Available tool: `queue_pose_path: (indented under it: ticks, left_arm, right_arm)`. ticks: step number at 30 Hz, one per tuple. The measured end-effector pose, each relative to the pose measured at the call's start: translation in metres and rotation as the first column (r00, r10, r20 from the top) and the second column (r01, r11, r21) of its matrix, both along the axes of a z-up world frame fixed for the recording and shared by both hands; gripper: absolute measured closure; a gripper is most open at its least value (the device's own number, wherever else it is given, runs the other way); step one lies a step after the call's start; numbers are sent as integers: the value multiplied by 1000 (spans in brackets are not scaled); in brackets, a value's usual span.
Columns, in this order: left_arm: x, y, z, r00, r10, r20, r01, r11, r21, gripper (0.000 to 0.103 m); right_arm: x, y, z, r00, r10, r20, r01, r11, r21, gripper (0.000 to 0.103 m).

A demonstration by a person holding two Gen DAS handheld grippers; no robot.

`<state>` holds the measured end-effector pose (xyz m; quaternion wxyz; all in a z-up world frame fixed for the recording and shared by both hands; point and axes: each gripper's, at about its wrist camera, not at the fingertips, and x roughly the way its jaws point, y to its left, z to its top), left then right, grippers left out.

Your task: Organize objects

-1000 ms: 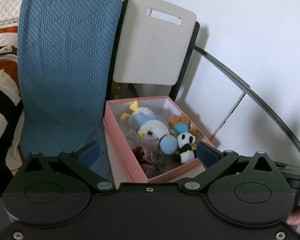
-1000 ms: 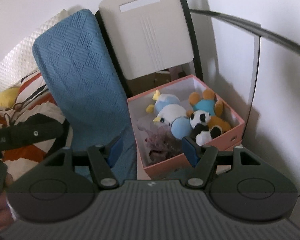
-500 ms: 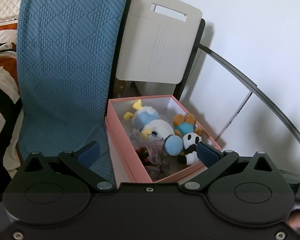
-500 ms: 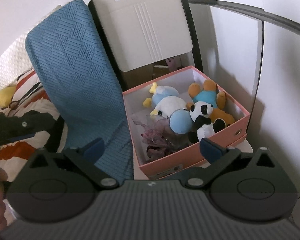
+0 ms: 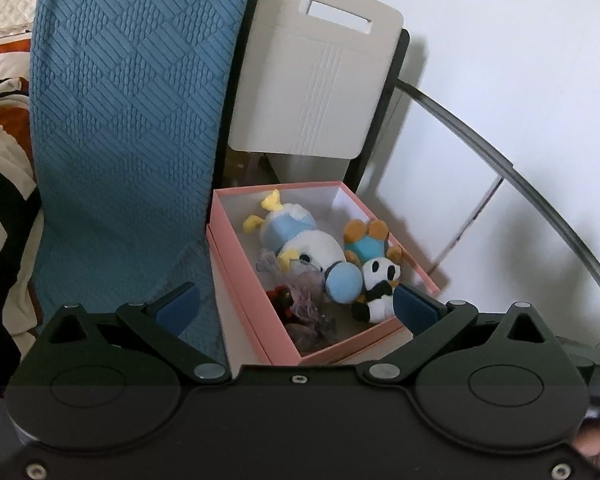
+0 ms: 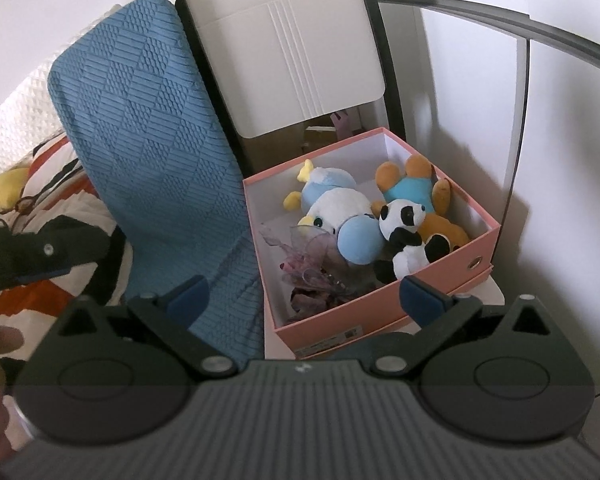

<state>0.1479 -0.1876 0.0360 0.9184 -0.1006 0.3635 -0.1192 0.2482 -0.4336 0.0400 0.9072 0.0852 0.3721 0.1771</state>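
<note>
An open pink box (image 5: 252,312) (image 6: 440,284) stands on a white seat and holds several plush toys. Among them are a blue-and-white duck (image 5: 300,240) (image 6: 340,216), a panda (image 5: 380,288) (image 6: 408,232), an orange-and-teal mouse (image 5: 366,240) (image 6: 416,184) and purple gauzy bits (image 5: 304,292) (image 6: 312,256). My left gripper (image 5: 296,306) hangs open above the box's near corner with nothing between its fingers. My right gripper (image 6: 304,296) is also wide open over the box's near side, empty.
A blue quilted cushion (image 5: 124,112) (image 6: 148,140) leans left of the box. The chair's white backrest (image 5: 312,84) (image 6: 288,44) rises behind it, white wall panels to the right. A striped bedspread (image 6: 52,184) lies at left, with the other gripper's dark body (image 6: 32,248) over it.
My right gripper's jaws spread from half open to wide open and it sank a little toward the box. The left view drifted slightly; the toys stayed put.
</note>
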Motion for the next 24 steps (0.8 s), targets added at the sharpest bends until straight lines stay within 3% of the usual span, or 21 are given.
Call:
queue_pose_path:
  ticks: [19, 24]
  left_arm:
    - [-8, -5, 4, 1000, 3, 31, -3, 1000, 11, 0]
    - [-6, -1, 3, 1000, 1, 22, 0, 999, -32, 0]
  right_arm:
    - [-5, 4, -1, 1000, -3, -7, 3, 1000, -11, 0]
    - [-6, 4, 0, 1000, -2, -6, 2, 1000, -11, 0]
